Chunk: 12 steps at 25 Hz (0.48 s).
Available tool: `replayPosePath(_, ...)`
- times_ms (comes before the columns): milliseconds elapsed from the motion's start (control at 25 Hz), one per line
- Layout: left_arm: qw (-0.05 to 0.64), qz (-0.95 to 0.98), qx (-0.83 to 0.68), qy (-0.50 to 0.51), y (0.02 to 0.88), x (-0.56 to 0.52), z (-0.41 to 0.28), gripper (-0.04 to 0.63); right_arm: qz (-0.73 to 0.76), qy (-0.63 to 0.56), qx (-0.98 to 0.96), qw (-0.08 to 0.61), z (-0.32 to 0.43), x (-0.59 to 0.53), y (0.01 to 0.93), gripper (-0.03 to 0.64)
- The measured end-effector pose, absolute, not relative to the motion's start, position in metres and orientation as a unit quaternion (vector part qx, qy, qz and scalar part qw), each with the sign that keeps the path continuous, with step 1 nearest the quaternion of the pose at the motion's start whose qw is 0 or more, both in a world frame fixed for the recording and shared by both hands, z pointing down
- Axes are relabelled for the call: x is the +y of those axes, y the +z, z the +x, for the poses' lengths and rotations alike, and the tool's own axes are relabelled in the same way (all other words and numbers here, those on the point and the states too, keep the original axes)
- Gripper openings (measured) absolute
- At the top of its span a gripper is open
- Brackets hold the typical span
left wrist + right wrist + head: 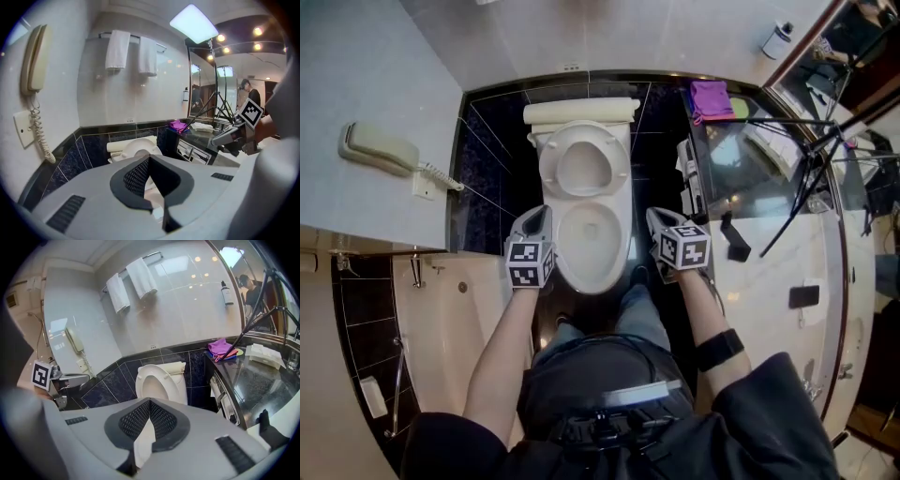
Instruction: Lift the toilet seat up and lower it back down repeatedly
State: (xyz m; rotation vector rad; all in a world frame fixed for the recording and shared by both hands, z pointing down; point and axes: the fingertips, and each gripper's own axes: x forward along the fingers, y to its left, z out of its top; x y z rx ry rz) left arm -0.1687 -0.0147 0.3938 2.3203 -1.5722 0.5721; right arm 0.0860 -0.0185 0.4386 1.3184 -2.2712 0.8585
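White toilet seat (551, 178) stands raised, ahead of both grippers. L gripper (538, 215) & R gripper (660, 218) closed, empty, flanking bowl (615, 246). W/o a grip, a nudge could slam seat down.

Phone (377, 148) on wall (356, 75); two towels (117, 49) on rail (153, 255); purple cloth (709, 97) on dark counter (741, 164).

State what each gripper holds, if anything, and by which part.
Nothing is held: the left gripper and right gripper are both shut and empty beside the toilet.
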Motion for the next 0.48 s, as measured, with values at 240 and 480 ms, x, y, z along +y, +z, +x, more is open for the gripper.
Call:
replayPosePath(240, 0.151, 0.806, -0.544, 0.176, 0.382, 0.022, -0.191, 0.0, 0.487, 0.275, -0.804, 0.203, 0.083, 0.011, 0.421, 0.017)
replayPosePath(480, 0.157, 0.805, -0.547, 0.167, 0.375, 0.043, -0.216, 0.0, 0.503, 0.262, -0.798, 0.204, 0.084, 0.031, 0.414, 0.017)
